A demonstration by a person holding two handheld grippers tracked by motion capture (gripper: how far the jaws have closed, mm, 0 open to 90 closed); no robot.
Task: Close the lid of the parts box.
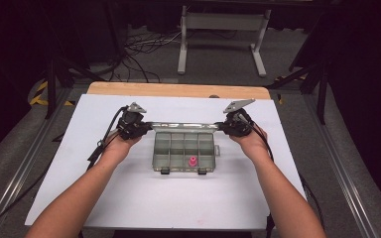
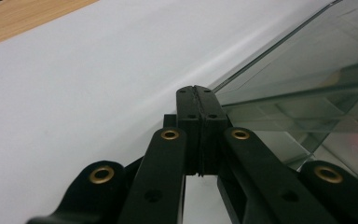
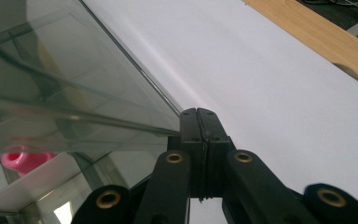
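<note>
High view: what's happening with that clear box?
A person holds a gripper in each hand at the two far corners of a clear compartment box on the white table cover. The left gripper and right gripper are both shut, seemingly pinching the raised transparent lid at its ends. A pink piece sits in one near compartment.

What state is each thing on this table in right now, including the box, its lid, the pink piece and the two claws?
Clear compartment box: open, flat on the white table cover.
Lid: raised, held at its two corners.
Pink piece: standing in a front compartment.
Left claw: shut on the lid's corner.
Right claw: shut on the lid's other corner.
</note>
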